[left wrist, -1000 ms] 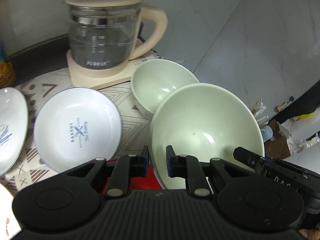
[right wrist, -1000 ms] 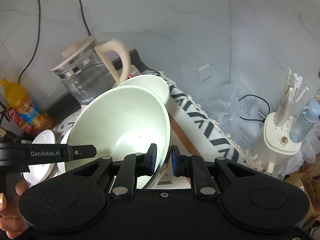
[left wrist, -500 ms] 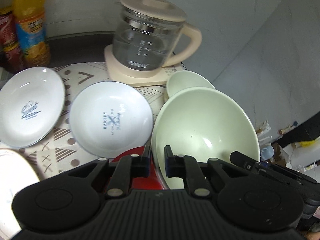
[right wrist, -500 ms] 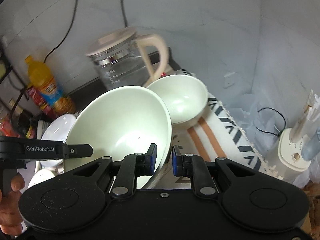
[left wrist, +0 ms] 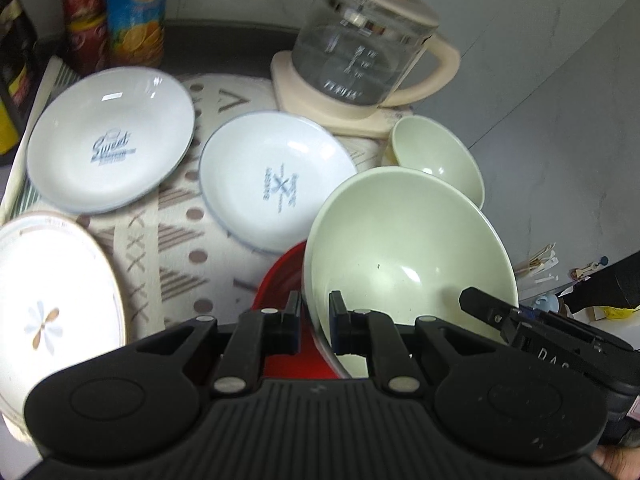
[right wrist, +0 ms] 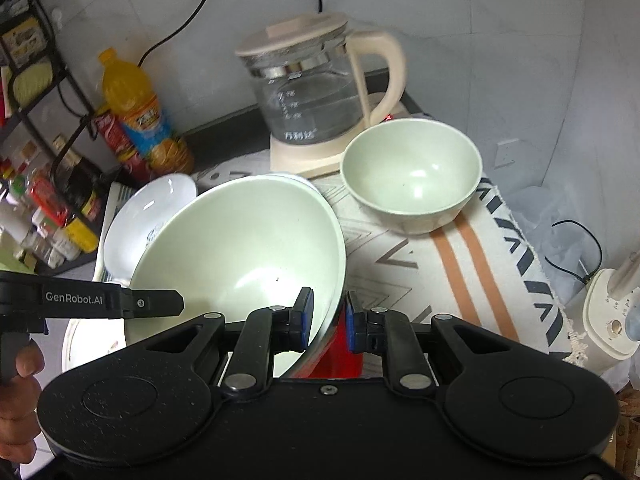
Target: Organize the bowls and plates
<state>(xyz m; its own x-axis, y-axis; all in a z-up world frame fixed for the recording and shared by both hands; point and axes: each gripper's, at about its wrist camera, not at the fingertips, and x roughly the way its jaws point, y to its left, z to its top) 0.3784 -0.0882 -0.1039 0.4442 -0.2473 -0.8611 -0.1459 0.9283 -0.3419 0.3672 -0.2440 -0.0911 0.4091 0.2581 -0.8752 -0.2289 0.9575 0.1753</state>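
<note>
Both grippers are shut on the rim of a large pale green bowl (left wrist: 408, 248), which also shows in the right wrist view (right wrist: 240, 256). My left gripper (left wrist: 314, 328) pinches its left rim; my right gripper (right wrist: 328, 320) pinches its right rim. The bowl is held tilted over a red dish (left wrist: 280, 280), whose edge also shows in the right wrist view (right wrist: 340, 354). A smaller green bowl (right wrist: 412, 176) stands on the patterned cloth by the kettle. Two white printed plates (left wrist: 276, 184) (left wrist: 108, 140) and a flower plate (left wrist: 52, 300) lie to the left.
A glass kettle (right wrist: 316, 92) on a cream base stands at the back. An orange drink bottle (right wrist: 140, 116) and a red can (left wrist: 84, 12) stand at the back left. A rack of jars (right wrist: 44, 208) is at the far left. The table's right edge drops to a white appliance (right wrist: 612, 320).
Both grippers have lowered and pulled back with the large green bowl. More of the table and the plates on the left have come into view.
</note>
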